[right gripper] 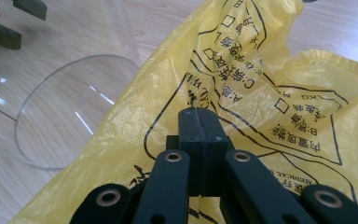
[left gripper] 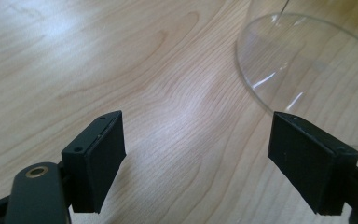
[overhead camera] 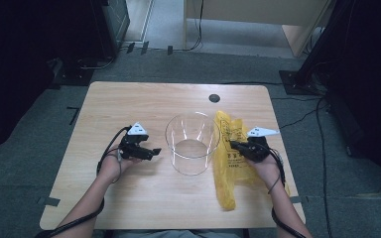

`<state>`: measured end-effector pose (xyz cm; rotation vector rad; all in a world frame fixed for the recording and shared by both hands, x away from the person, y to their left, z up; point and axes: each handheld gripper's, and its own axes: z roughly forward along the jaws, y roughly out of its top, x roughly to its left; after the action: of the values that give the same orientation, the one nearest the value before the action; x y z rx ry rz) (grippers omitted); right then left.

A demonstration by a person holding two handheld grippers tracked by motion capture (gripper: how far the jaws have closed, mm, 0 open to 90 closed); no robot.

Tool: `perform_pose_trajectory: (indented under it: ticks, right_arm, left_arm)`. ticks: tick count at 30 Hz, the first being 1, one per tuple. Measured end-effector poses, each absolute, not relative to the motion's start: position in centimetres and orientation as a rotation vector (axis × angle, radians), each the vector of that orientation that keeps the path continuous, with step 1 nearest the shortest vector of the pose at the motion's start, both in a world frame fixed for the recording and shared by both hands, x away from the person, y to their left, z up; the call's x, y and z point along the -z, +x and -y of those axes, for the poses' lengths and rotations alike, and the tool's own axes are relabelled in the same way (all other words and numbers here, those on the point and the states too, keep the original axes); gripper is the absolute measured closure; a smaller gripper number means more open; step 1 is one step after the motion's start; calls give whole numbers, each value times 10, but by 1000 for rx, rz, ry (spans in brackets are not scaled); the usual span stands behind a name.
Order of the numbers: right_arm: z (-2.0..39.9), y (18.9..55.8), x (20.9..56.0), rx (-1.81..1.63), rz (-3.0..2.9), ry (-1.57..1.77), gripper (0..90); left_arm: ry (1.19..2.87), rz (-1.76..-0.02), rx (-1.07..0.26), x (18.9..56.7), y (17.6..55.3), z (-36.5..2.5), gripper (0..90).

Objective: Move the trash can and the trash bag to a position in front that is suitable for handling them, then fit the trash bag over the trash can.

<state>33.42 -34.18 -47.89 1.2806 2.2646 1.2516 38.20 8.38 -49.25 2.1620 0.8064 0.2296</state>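
On the table [overhead camera: 129, 198], the bag [overhead camera: 225, 168] lies right of, touching, the container [overhead camera: 192, 144]

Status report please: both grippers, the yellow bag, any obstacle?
Left gripper open, empty. Right gripper shut on yellow plastic bag. Clear plastic bin between them.

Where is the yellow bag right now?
In the high view the yellow bag lies on the table's right side, beside the clear container, pinched by the right gripper.

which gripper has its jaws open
The left gripper: its jaws stand wide apart over bare table. The right gripper is shut on the yellow plastic bag.
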Motion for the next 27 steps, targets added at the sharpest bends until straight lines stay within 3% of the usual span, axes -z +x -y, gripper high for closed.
perform_pose_trajectory:
  ticks: [27]
  right_arm:
    - [344,329,440,-1390,-2196,1320,900]
  left_arm:
    - [2136,-693,-162,447,370,-75,182]
